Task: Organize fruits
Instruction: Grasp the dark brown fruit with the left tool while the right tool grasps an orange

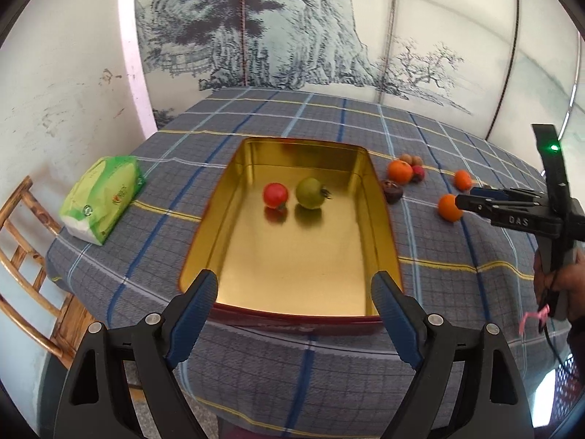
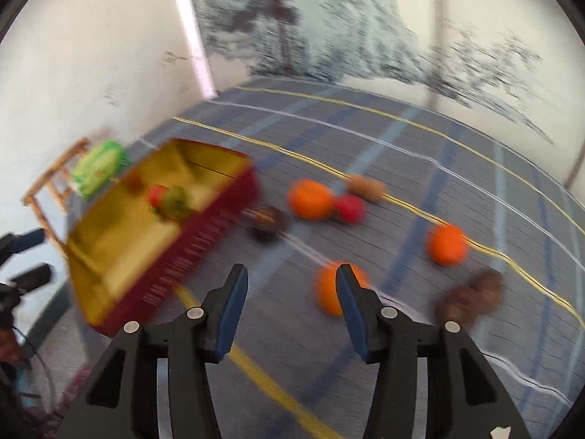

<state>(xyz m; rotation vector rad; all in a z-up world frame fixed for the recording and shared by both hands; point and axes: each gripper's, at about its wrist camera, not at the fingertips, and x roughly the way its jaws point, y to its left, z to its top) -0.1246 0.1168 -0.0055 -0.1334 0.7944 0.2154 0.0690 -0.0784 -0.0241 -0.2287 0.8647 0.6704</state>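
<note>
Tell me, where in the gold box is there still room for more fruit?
The tin is bare from the red tomato and green tomato down to its near wall, and behind them too. It is crowded on the cloth right of the tin, where the oranges and dark fruits cluster.

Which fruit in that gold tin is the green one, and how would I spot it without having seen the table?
Find the gold-lined tin with red outer walls in the middle of the checked tablecloth. Two round fruits sit side by side inside it, toward the far end. The green tomato is the right one, larger than its red tomato neighbour, with a dark stalk on its side.
</note>
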